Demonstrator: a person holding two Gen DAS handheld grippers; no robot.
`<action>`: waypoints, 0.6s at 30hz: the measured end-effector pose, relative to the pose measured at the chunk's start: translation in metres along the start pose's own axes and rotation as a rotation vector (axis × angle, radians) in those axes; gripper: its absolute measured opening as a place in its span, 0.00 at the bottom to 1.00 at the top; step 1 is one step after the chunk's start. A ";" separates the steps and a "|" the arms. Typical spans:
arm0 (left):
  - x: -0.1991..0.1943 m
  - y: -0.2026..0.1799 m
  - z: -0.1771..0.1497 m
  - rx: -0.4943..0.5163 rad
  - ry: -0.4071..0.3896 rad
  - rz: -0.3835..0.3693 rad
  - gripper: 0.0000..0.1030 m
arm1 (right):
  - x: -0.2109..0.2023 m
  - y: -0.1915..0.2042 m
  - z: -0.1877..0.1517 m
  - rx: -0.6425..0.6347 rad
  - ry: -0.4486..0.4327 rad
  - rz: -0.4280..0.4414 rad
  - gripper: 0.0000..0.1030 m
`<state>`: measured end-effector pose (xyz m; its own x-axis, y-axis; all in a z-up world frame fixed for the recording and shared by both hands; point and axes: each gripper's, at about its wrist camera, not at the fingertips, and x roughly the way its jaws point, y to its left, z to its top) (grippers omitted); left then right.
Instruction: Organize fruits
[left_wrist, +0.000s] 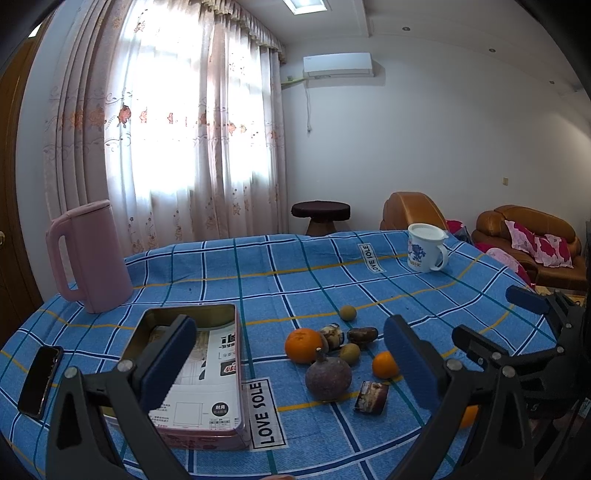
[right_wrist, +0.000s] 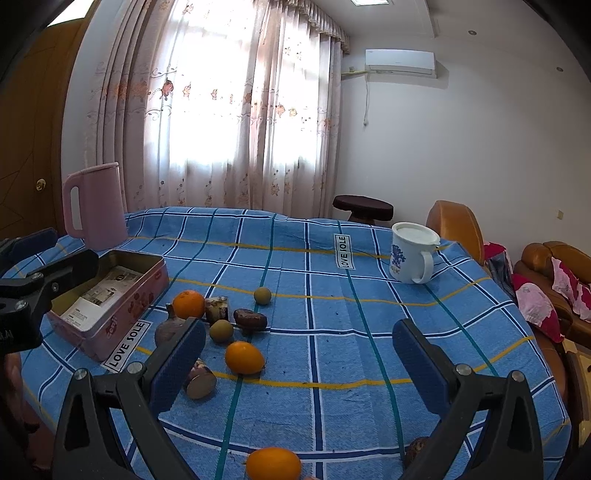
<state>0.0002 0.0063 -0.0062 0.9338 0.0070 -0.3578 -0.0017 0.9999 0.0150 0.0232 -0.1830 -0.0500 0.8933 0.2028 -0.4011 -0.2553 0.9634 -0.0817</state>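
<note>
Two grippers, left (left_wrist: 290, 360) and right (right_wrist: 299, 354), are held with fingers spread wide, empty. Fruits, such as the large orange (left_wrist: 303, 345), are scattered just right of the pink tin (left_wrist: 192, 373) (open-topped); rounder pieces should probably be gripped centrally.

"LOVE SOLE" labels on the blue checked tablecloth (left_wrist: 295, 266)

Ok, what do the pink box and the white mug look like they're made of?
The pink box looks like thin metal: its inner walls are shiny and gold-toned, its corners rounded and its rim rolled, with printed paper lying inside. The white mug has a smooth, slightly glossy surface with a blue print; it could be plastic or enamel, and the pictures leave that open.
</note>
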 end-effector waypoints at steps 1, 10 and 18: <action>0.000 0.000 0.000 0.000 0.000 -0.001 1.00 | 0.000 0.000 0.000 0.000 0.000 0.000 0.99; 0.000 0.001 -0.001 -0.002 -0.001 0.000 1.00 | 0.000 -0.001 0.000 0.000 0.002 0.003 0.99; 0.000 0.000 0.000 -0.004 -0.001 0.000 1.00 | 0.000 -0.001 -0.001 -0.001 0.005 0.005 0.99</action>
<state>0.0001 0.0059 -0.0061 0.9341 0.0071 -0.3568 -0.0032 0.9999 0.0116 0.0226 -0.1840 -0.0507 0.8902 0.2069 -0.4059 -0.2602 0.9622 -0.0801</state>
